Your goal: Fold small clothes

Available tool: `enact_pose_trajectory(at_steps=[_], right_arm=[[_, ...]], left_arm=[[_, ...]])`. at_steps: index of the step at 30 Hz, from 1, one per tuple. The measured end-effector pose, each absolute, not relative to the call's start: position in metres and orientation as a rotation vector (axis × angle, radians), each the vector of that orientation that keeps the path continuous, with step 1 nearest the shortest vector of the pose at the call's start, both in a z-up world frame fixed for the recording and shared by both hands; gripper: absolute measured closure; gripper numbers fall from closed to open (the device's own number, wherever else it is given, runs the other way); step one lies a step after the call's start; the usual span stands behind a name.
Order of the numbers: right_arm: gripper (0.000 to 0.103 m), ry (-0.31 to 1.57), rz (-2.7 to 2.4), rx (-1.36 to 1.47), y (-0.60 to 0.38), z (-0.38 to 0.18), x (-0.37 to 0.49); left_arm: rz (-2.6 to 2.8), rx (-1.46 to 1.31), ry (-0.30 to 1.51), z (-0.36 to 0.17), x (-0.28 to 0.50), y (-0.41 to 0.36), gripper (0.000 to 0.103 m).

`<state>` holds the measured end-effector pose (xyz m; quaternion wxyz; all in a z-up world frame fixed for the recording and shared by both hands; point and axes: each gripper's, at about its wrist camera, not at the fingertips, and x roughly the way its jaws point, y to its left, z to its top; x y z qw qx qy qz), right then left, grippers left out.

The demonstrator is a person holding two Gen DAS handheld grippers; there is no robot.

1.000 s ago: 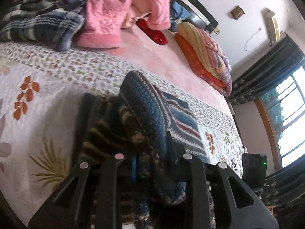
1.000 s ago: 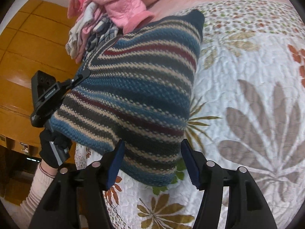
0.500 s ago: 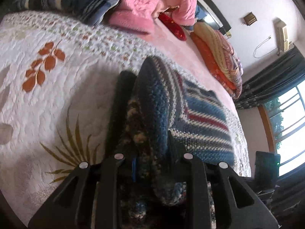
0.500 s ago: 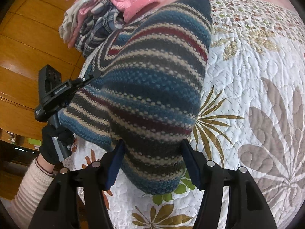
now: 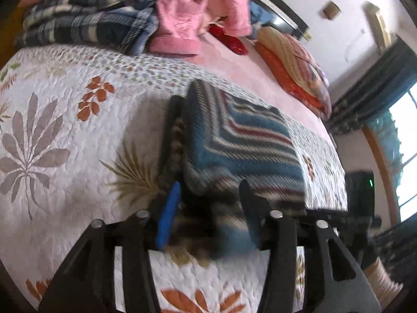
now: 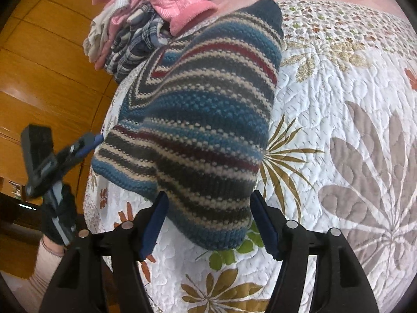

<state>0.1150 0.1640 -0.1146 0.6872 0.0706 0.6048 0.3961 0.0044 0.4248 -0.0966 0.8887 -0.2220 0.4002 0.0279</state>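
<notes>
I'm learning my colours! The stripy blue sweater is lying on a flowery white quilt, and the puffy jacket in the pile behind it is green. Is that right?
Almost. The stripy blue sweater does lie on the flowery white quilt, but the puffy jacket in the pile behind it is pink, not green. The right wrist view shows it best.

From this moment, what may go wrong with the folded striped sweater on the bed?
1. The striped sweater is thick and lies doubled on the quilt; with both grippers open, the top layer may spring back.
2. The left gripper and right gripper straddle its edge, so pulling away may snag the knit.
3. The pink garment touches its far corner and may be dragged along.
</notes>
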Motion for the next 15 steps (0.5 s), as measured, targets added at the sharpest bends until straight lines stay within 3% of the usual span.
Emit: enact_pose_trajectory(at_steps=[5, 6, 7, 9, 15], right_arm=[[0.036, 1.366, 0.877, 0.165, 0.162, -0.119, 0.113], [0.036, 1.367, 0.875, 0.164, 0.161, -0.119, 0.113], [0.036, 1.367, 0.875, 0.163, 0.161, -0.119, 0.112], [0.036, 1.366, 0.888, 0.161, 0.162, -0.119, 0.112], [0.036, 1.361, 0.904, 0.159, 0.167, -0.119, 0.110]], left_arm=[[0.092, -0.474, 0.903, -0.114, 0.012, 0.410, 0.054], [0.103, -0.484, 0.920, -0.120, 0.016, 0.412, 0.062], [0.098, -0.505, 0.936, -0.126, 0.018, 0.414, 0.082], [0.087, -0.551, 0.947, -0.135, 0.016, 0.420, 0.089], [0.094, -0.620, 0.845, -0.127, -0.014, 0.443, 0.092]])
